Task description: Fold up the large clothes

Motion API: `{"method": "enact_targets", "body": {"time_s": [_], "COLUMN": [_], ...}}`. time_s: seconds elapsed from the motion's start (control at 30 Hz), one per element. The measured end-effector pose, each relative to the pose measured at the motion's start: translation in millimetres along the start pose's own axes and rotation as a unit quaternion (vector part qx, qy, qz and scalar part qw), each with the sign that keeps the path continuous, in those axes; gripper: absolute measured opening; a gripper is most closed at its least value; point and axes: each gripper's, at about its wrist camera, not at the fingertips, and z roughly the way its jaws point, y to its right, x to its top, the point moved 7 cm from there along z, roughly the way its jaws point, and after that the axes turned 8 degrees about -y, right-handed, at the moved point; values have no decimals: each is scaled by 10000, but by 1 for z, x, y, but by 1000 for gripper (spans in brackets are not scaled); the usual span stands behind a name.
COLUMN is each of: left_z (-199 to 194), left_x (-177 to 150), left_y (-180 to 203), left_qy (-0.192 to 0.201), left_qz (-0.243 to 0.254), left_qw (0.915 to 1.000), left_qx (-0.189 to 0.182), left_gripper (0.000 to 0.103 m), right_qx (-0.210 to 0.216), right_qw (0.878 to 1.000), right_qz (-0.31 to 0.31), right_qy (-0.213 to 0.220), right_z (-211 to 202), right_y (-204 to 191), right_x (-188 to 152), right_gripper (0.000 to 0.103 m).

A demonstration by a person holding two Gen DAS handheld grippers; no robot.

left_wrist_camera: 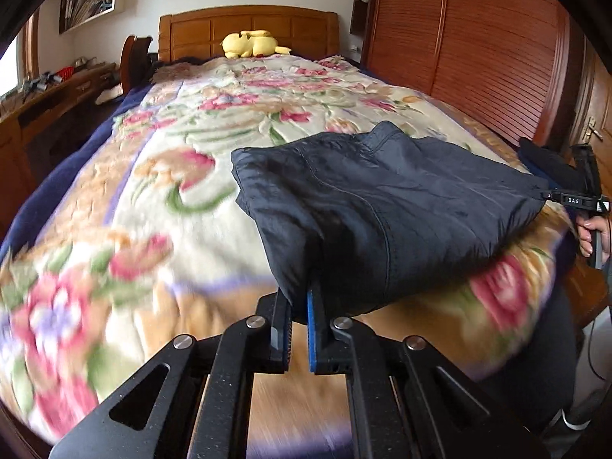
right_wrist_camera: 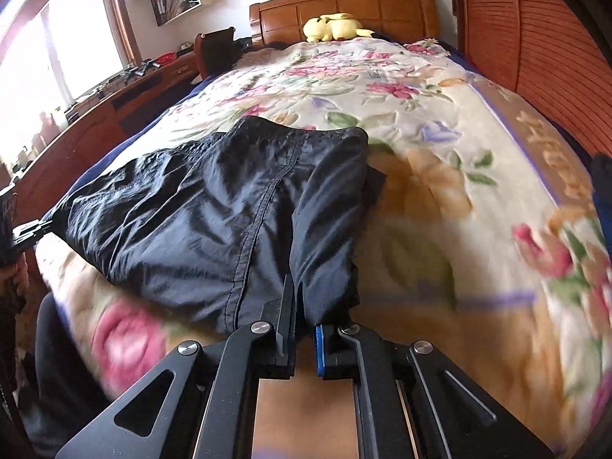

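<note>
The dark navy nylon garment (left_wrist_camera: 382,206) is lying on the floral fleece blanket (left_wrist_camera: 160,176). Your left gripper (left_wrist_camera: 296,298) and right gripper (right_wrist_camera: 302,298) are each clamping its near edge.

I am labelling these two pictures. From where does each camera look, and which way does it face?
Left wrist: on the left gripper, facing up the bed; the right gripper and a hand show.
Right wrist: on the right gripper, facing likewise; the left gripper shows.
Shared: dark garment, yellow plush toy, headboard.

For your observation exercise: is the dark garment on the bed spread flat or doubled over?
Doubled over: the dark garment lies in layers, near edge pinched up.
</note>
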Motion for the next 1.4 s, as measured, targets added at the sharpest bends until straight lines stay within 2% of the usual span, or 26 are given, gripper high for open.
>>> {"method": "enact_targets", "body": {"time_s": [0.07, 0.17, 0.27, 0.3, 0.33, 0.4, 0.43, 0.6, 0.67, 0.77, 0.8, 0.87, 0.93, 1.0, 1.1, 1.17, 1.2, 1.23, 1.4], "left_z": [-3, 3, 10, 11, 13, 15, 15, 17, 17, 18, 18, 19, 19, 19, 19, 20, 21, 22, 25], "left_x": [-15, -25, -27, -28, -28, -32, -35, -42, -44, -46, -46, -47, -47, -48, -49, -49, -48, -48, -45], "left_y": [5, 4, 0, -2, -3, -5, -4, 0, 1, 1, 1, 1, 2, 2, 3, 2, 2, 1, 3], "left_qy": [-22, -72, -106, -98, -100, -112, -112, -80, -71, -72, -76, -85, -82, -79, -68, -62, -64, -75, -130], "left_qz": [-31, -136, -344, -406, -478, -535, -507, -383, -367, -336, -338, -357, -376, -378, -383, -420, -443, -459, -450], "left_qw": [10000, 9998, 9993, 9991, 9988, 9985, 9986, 9992, 9992, 9993, 9993, 9992, 9991, 9990, 9991, 9990, 9989, 9989, 9988], "left_qx": [38, 133, 73, 31, -27, -62, -32, 82, 115, 159, 164, 166, 179, 202, 194, 146, 119, 96, 127], "left_gripper": [7, 7, 7, 7, 7, 8, 8, 8, 8, 8, 8, 8, 8, 8, 8, 8, 8, 8, 8], "right_qx": [-24, -460, -913, -1082, -1215, -1388, -1434, -1084, -934, -493, -362, -188, -64, -158, -455, -468, -515, -537, -580], "right_qw": [10000, 9981, 9938, 9917, 9898, 9874, 9869, 9914, 9913, 9932, 9930, 9914, 9906, 9885, 9848, 9842, 9846, 9851, 9871], "right_qz": [44, -1, -363, -460, -531, -634, -661, -720, -914, -1013, -1068, -1224, -1223, -1286, -1288, -1232, -1205, -1170, -990], "right_qy": [-59, -417, -525, -522, -513, -418, -324, -146, -150, -305, -354, -426, -602, -775, -1073, -1180, -1161, -1143, -1112], "right_z": [-8, -3, -3, -6, -8, -14, -17, -3, 14, 53, 70, 95, 124, 156, 197, 215, 220, 224, 234], "right_y": [1, 7, 3, 2, 1, -5, -11, -44, -60, -87, -97, -116, -128, -131, -123, -118, -119, -118, -111], "right_x": [-15, -28, -15, -7, -1, 13, 19, 56, 67, 87, 96, 110, 124, 137, 150, 158, 164, 168, 177], "right_gripper": [7, 10, 22, 33, 49, 64, 65, 65, 65, 65, 65, 55, 40, 33, 29, 18, 5, 2, 0]}}
